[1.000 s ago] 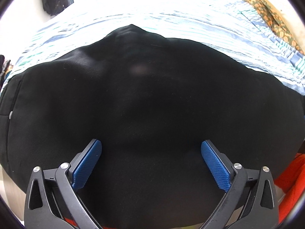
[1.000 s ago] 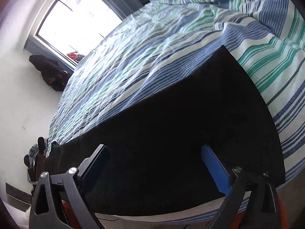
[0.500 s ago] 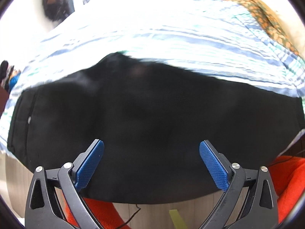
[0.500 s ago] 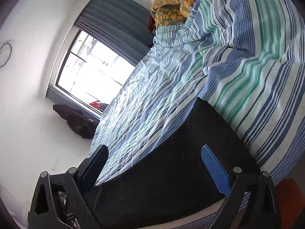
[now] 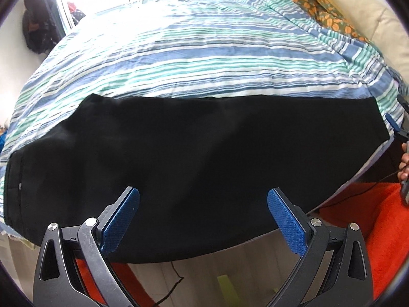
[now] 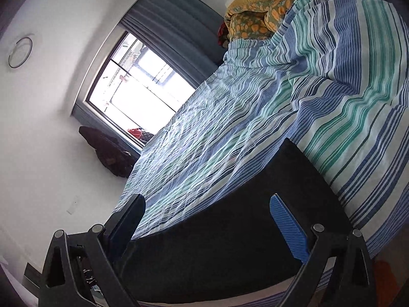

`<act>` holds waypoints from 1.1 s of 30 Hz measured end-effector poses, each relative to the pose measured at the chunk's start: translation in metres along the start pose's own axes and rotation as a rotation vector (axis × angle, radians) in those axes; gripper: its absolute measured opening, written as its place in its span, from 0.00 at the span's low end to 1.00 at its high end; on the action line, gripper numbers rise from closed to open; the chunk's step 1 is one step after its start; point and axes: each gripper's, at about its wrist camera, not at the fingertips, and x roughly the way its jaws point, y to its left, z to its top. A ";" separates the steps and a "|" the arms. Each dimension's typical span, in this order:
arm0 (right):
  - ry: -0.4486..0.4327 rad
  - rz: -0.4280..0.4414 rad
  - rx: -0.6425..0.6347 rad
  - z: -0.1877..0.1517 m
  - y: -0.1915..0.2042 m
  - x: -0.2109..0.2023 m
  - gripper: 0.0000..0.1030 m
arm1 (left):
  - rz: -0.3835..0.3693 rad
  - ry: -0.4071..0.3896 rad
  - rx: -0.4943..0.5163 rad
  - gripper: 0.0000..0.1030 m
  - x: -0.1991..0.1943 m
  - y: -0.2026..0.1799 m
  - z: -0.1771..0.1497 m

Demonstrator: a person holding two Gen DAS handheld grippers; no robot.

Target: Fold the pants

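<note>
The black pants [image 5: 204, 158] are laid flat along the bed [image 5: 204, 51] edge ahead of the left tool [image 5: 203, 217] and right tool [image 6: 207, 227] — both spread, nothing pinched — so a single-layer grab is risked, and the fold could be skewed.

Matt black cloth on the pants [image 5: 204, 158], soaking up light, barely a crease showing. Under them the sheet [image 5: 204, 58] is thin woven cotton by the look of it, striped and finely crinkled. Left claw [image 5: 203, 220]: pads [image 5: 286, 223] of textured blue rubber or plastic, dimpled like a grid, on black matt plastic arms with shiny metal rivets. Right claw [image 6: 207, 220] shows the same blue ribbed pad [image 6: 288, 227], though the other one sits in shadow. Floor [image 5: 230, 268] looks like pale smooth wood. Fuzzy orange rug [image 5: 378, 220] beside it. Floral quilt [image 6: 255, 15], soft cloth.
</note>
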 end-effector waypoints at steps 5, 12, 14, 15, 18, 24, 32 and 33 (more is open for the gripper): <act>-0.013 0.006 0.017 0.000 -0.004 -0.005 0.94 | -0.022 0.064 0.059 0.97 0.017 -0.028 0.004; 0.018 0.003 0.002 -0.002 0.000 0.004 0.94 | -0.056 0.021 0.043 0.97 0.034 -0.061 0.074; 0.011 0.008 0.004 -0.002 0.001 0.004 0.95 | -0.048 0.019 0.034 0.97 0.046 -0.074 0.093; 0.006 0.009 0.006 -0.002 0.001 0.003 0.95 | -0.050 0.024 0.034 0.97 0.052 -0.082 0.100; -0.015 0.009 0.030 0.000 -0.004 -0.002 0.94 | -0.036 0.051 0.066 0.97 0.066 -0.102 0.097; -0.106 -0.008 0.140 0.003 -0.029 -0.027 0.95 | -0.054 0.099 0.226 0.97 0.069 -0.133 0.031; -0.247 -0.023 0.535 -0.017 -0.101 -0.077 0.94 | -0.091 0.102 0.155 0.98 0.071 -0.122 0.024; -0.213 0.016 0.533 -0.018 -0.100 -0.075 0.94 | -0.093 0.102 0.150 0.98 0.072 -0.122 0.024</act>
